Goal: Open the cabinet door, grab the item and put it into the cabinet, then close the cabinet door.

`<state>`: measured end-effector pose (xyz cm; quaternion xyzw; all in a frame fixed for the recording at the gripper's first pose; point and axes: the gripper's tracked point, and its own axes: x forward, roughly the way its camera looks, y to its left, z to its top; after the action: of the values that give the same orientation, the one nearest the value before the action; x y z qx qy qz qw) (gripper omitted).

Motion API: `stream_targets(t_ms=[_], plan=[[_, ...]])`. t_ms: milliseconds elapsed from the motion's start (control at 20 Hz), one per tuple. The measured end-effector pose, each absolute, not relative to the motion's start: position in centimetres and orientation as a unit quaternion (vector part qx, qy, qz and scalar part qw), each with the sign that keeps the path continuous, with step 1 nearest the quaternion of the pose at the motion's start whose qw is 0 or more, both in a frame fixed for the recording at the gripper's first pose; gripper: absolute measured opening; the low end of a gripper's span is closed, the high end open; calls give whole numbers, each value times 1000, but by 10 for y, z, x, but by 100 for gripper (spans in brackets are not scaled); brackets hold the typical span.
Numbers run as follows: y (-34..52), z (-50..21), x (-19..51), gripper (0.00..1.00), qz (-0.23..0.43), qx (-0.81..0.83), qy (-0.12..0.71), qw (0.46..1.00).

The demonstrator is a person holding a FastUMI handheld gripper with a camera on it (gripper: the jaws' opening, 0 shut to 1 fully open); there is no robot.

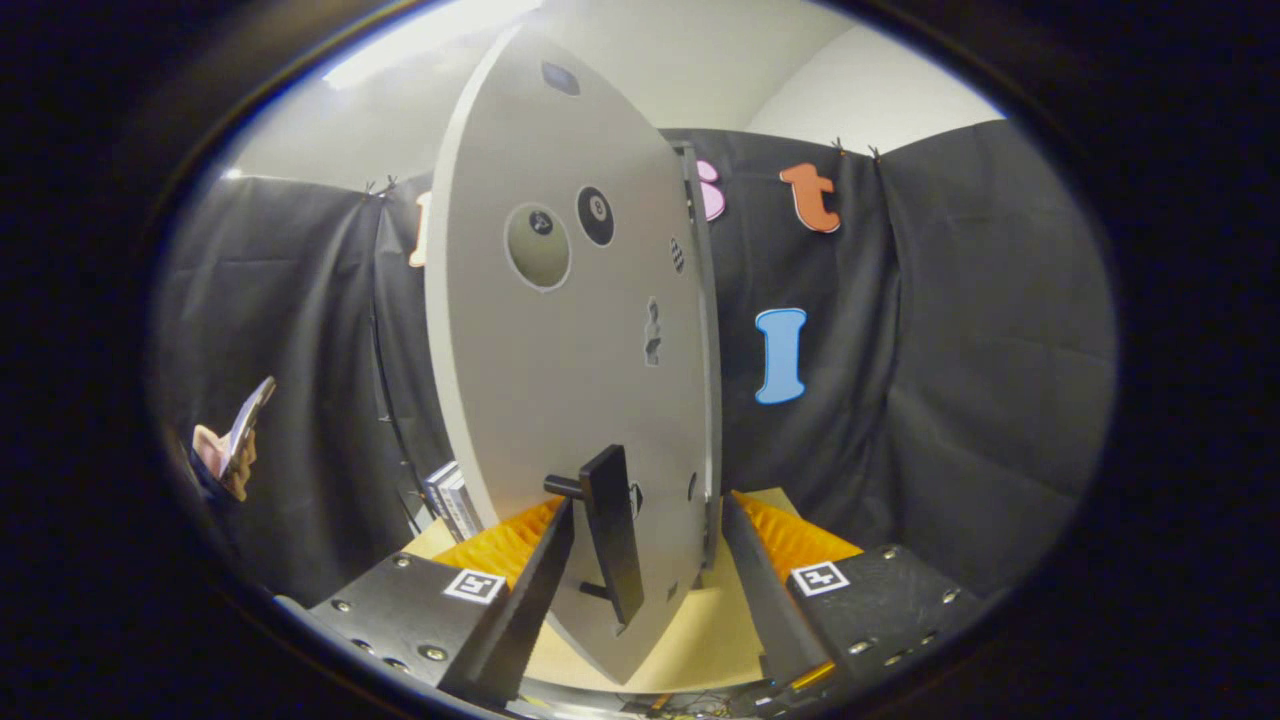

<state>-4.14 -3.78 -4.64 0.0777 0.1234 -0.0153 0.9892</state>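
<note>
While the gripper [640, 570] stands with its two fingers [520, 610] spread apart, the grey cabinet door [570, 330] rises edge-on between them, swung out toward the camera. Its black bar handle [612, 530] sits low on the door, between the fingertips and nearer the left one; I cannot tell if that finger touches it. Stickers, one an eight ball [595, 215], mark the door. Under the door lies a pale wooden table [690, 640]. Far left, a hand [228, 450] holds a flat object.
</note>
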Motion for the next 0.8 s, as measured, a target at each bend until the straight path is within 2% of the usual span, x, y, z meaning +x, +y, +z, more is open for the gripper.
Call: stream_targets(t_ms=[800], plan=[[42,-65,11,89,87,106,129,982]])
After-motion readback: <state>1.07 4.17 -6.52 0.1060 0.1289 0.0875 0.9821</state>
